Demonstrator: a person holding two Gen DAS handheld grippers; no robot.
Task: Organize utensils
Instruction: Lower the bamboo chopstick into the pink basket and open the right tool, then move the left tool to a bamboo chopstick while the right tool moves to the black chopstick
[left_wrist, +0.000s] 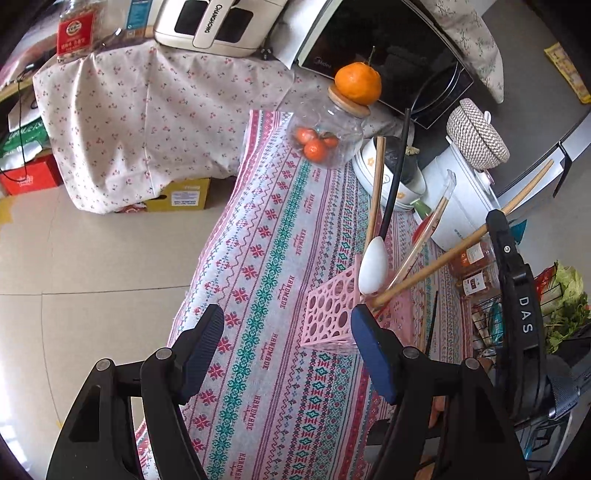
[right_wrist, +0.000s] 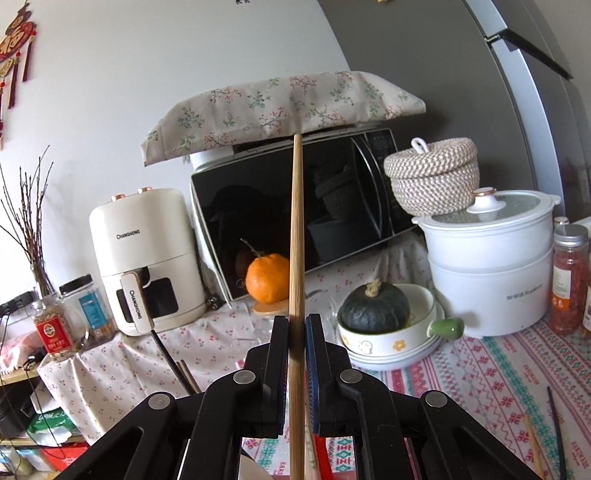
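Note:
A pink perforated utensil holder (left_wrist: 332, 310) stands on the patterned tablecloth (left_wrist: 258, 295). It holds a white spoon with a black handle (left_wrist: 375, 266), wooden chopsticks (left_wrist: 376, 184) and a clear-handled utensil (left_wrist: 432, 225). My left gripper (left_wrist: 286, 332) is open and empty, just left of the holder. My right gripper (right_wrist: 296, 325) is shut on a long wooden stick (right_wrist: 296, 229); in the left wrist view the stick (left_wrist: 461, 243) slants with its lower end in the holder, and the right gripper's black body (left_wrist: 517, 295) shows beside it.
A glass jar with small oranges (left_wrist: 325, 136) has an orange (left_wrist: 357, 83) on its lid. A bowl with a dark squash (right_wrist: 375, 310), a white steamer pot (right_wrist: 487, 266), a microwave (right_wrist: 295, 218) and an air fryer (right_wrist: 144, 258) stand behind. Loose chopsticks (right_wrist: 556, 432) lie on the cloth.

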